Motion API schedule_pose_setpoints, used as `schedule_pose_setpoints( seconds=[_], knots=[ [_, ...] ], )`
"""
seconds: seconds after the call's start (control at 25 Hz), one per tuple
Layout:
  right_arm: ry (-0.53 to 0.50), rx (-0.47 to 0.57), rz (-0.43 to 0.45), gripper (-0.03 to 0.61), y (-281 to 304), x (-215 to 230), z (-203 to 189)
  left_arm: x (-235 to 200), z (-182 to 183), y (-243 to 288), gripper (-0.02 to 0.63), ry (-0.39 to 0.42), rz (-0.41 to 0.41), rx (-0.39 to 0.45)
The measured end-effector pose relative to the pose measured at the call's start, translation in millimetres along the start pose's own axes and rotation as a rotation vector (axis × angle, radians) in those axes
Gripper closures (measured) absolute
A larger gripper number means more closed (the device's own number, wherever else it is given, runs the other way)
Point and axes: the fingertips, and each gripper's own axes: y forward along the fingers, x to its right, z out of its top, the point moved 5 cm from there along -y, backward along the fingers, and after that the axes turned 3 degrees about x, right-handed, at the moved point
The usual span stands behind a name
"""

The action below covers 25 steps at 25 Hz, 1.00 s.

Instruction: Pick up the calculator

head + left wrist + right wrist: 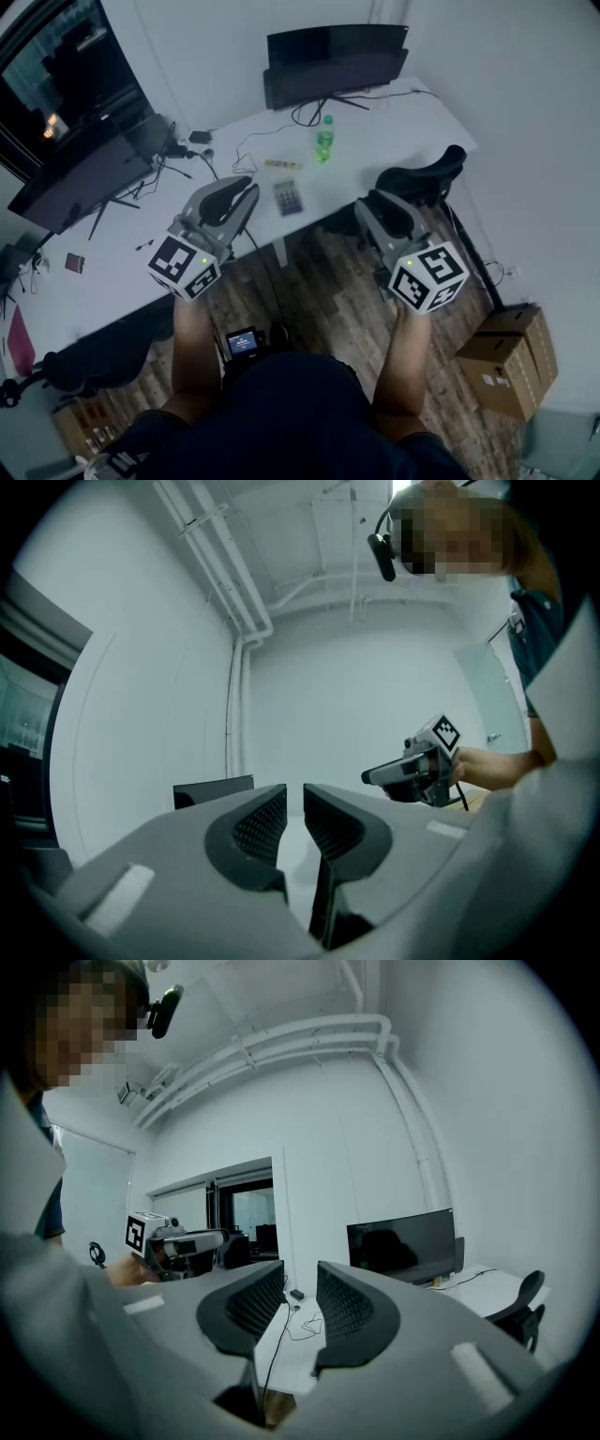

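Observation:
The grey calculator (288, 197) lies on the white desk (375, 141) near its front edge, seen only in the head view. My left gripper (239, 192) hovers just left of it, over the desk edge, and my right gripper (380, 208) is held to its right, off the desk. Both point level. In the left gripper view the left gripper (294, 803) has its jaws close together with nothing between them. The right gripper (300, 1279) looks the same in its own view, a slim empty gap. Each gripper view also shows the other gripper in a hand.
A green bottle (324, 139) and a dark monitor (336, 61) stand behind the calculator, and a second monitor (80, 178) is at the left with cables. A black chair (427, 178) is at the desk's right end. Cardboard boxes (511, 361) sit on the wooden floor.

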Motion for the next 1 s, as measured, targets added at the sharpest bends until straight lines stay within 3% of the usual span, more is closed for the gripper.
schedule_pose_setpoints(
  seconds=[0.48, 1.0],
  knots=[
    [-0.027, -0.024, -0.038, 0.483, 60.5, -14.8, 4.9, -65.4, -12.4, -7.3, 0.558, -0.036, -0.034, 0.035],
    [-0.027, -0.033, 0.053, 0.483, 124.9, 5.5, 13.4, -108.4, -23.5, -15.6, 0.558, -0.040, 0.072, 0.007]
  ],
)
